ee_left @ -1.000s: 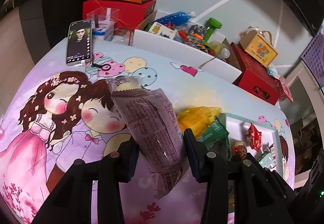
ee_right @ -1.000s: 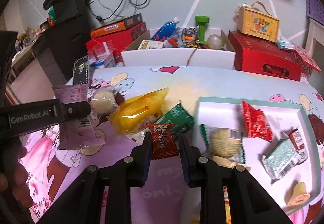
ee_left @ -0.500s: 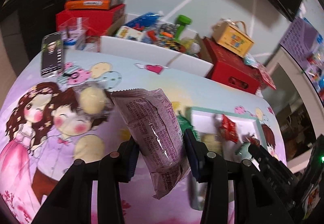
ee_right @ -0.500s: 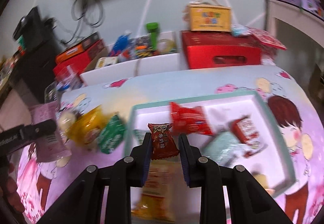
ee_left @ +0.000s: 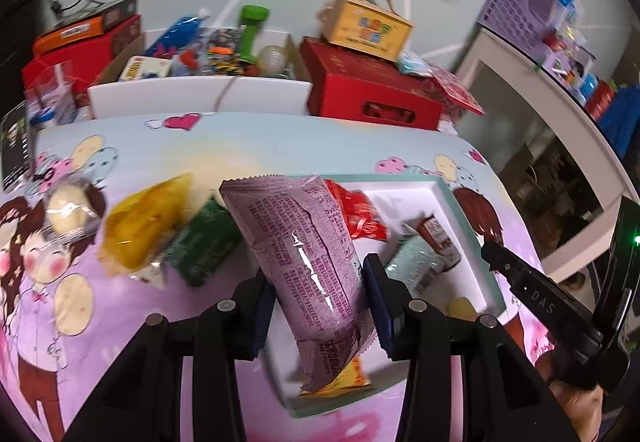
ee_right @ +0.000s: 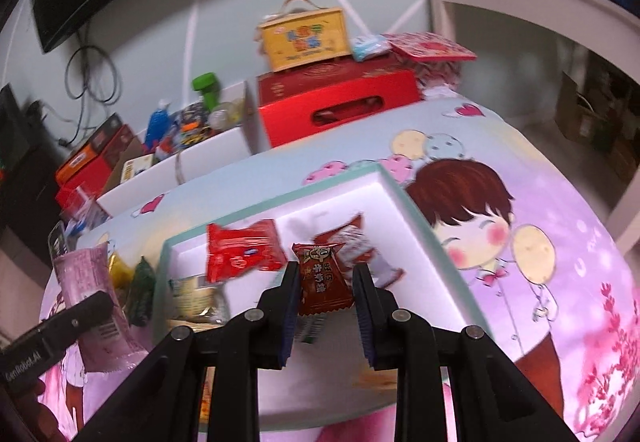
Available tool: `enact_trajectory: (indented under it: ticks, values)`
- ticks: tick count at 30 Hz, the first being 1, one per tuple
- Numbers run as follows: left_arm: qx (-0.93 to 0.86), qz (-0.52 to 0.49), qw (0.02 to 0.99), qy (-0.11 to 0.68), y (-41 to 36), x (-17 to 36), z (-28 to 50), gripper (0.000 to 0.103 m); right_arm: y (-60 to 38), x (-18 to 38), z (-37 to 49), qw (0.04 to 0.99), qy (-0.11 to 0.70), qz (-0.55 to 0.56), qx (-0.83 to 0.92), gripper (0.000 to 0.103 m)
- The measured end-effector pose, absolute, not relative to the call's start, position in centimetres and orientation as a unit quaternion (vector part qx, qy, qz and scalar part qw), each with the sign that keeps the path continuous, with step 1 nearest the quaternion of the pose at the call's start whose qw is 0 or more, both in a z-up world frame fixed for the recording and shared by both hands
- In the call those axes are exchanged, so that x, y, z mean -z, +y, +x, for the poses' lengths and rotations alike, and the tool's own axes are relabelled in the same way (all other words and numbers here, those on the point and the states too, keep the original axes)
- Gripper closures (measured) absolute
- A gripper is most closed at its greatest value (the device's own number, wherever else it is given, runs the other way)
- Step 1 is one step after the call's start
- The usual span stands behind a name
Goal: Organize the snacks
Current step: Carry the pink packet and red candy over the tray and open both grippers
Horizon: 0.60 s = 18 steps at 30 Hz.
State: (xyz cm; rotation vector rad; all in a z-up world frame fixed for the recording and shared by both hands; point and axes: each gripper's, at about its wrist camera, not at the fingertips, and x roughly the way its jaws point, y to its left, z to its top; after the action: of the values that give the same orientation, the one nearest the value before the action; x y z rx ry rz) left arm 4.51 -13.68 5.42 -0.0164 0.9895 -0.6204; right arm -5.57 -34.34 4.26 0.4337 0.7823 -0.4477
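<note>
Each fisheye camera is looking forward and steeply down along its own claw, sitting close above the cartoon-printed bench (ee_left: 256, 146). Both views are sharing the white tray (ee_left: 460, 210), the red box (ee_right: 340, 102) and the yellow carton (ee_left: 368, 28) behind.

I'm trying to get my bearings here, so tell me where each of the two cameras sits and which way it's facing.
Left wrist: sits on the left gripper, looking down along its fingers at the purple snack packet it clamps above the white tray; the right gripper shows at right.
Right wrist: sits on the right gripper, looking down at the brown candy it pinches over the tray; the left gripper shows at lower left.
Shared: tray, purple packet, red box.
</note>
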Motion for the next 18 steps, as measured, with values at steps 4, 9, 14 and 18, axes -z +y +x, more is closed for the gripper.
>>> enact_trajectory:
  ticks: [4,9,14,18]
  values:
    - [0.308,0.008,0.829,0.467,-15.5,-4.8,4.3,0.059,-35.4,-3.8,-6.0,0.871,0.378,0.220,0.225,0.075]
    - [0.319,0.019,0.825,0.467,-17.2,-4.2,4.5,0.058,-35.7,-2.7,-5.7,0.860,0.397,0.229,0.224,0.075]
    - [0.329,0.017,0.820,0.468,-18.9,-3.7,5.1,0.058,-35.7,-1.5,-5.2,0.848,0.422,0.228,0.224,0.075]
    - [0.336,0.026,0.815,0.471,-19.9,-3.0,5.0,0.058,-35.6,-0.9,-4.7,0.844,0.434,0.226,0.222,0.075]
